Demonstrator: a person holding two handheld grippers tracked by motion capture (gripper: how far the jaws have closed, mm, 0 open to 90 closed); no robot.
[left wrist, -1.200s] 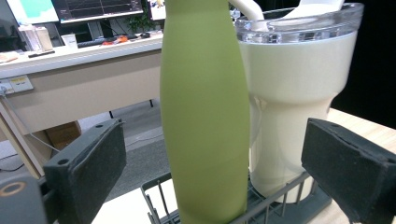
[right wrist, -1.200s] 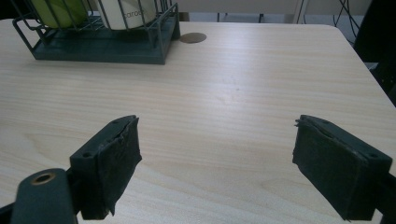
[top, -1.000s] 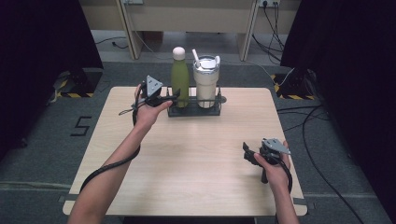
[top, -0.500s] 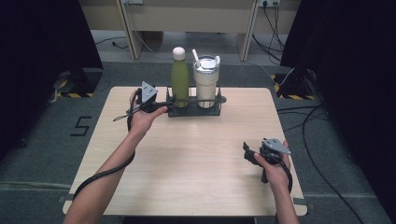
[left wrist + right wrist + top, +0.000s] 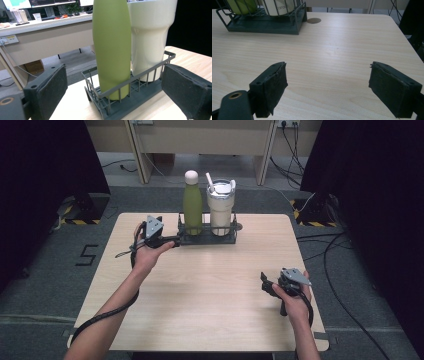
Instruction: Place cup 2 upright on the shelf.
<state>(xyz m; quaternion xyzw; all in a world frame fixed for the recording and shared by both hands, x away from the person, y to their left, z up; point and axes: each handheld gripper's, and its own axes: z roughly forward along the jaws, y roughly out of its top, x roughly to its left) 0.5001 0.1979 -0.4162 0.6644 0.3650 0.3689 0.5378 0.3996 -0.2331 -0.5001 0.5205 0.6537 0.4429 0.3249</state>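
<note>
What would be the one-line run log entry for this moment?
left gripper: open, at rack end | right gripper: open, idle | green bottle, tumbler: in rack

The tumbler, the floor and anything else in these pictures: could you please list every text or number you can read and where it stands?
"5": dark mark on the grey floor left of the table.
"caroo...": small lettering low on the white tumbler, partly hidden by the rack; uncertain.
Monitor screens on the far desk: too blurred to read.
</note>
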